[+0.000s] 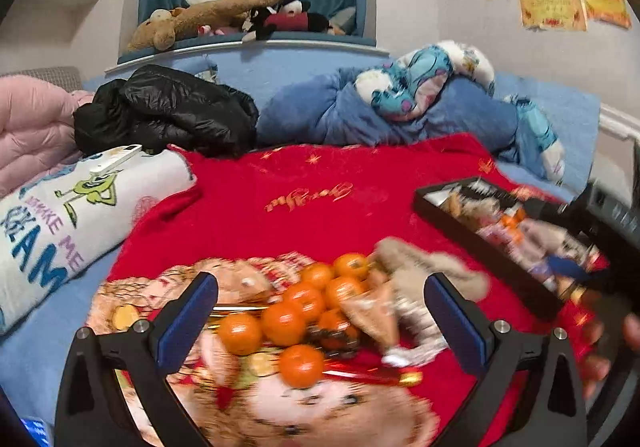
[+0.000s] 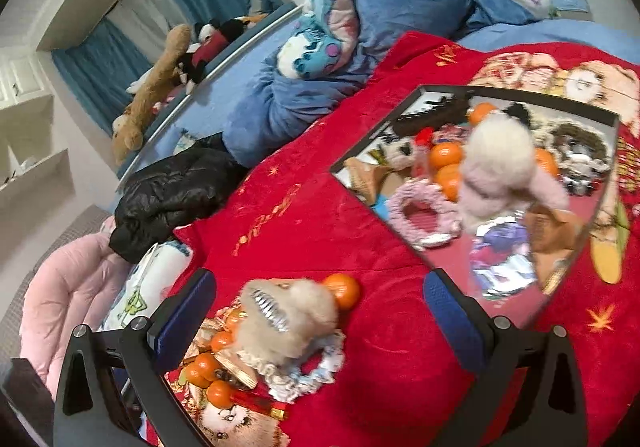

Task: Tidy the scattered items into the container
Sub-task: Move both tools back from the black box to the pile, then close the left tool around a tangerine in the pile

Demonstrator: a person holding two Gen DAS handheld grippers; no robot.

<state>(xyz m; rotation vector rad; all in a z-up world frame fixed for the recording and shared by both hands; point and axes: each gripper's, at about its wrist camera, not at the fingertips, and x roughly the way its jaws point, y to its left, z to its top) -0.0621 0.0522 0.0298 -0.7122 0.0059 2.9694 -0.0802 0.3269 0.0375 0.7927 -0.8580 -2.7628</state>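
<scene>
Several small oranges (image 1: pixel 296 311) lie piled on the red blanket (image 1: pixel 304 183), right in front of my open left gripper (image 1: pixel 322 321), which has nothing between its fingers. A beige fluffy hair clip (image 1: pixel 420 267) and a wrapper lie beside them. In the right wrist view the same fluffy clip (image 2: pixel 288 315), a pale scrunchie (image 2: pixel 308 367) and one orange (image 2: pixel 342 289) sit ahead of my open, empty right gripper (image 2: pixel 320 321). The black tray (image 2: pixel 376 135) to the right holds oranges, a pink fluffy clip (image 2: pixel 500 167) and a pink scrunchie (image 2: pixel 420 215).
A black jacket (image 1: pixel 168 107), a printed white pillow (image 1: pixel 60 223) and a pink quilt (image 1: pixel 32 127) lie left of the blanket. Blue bedding with patterned pyjamas (image 1: pixel 412 87) is heaped behind it. Plush toys (image 1: pixel 224 15) line the window ledge.
</scene>
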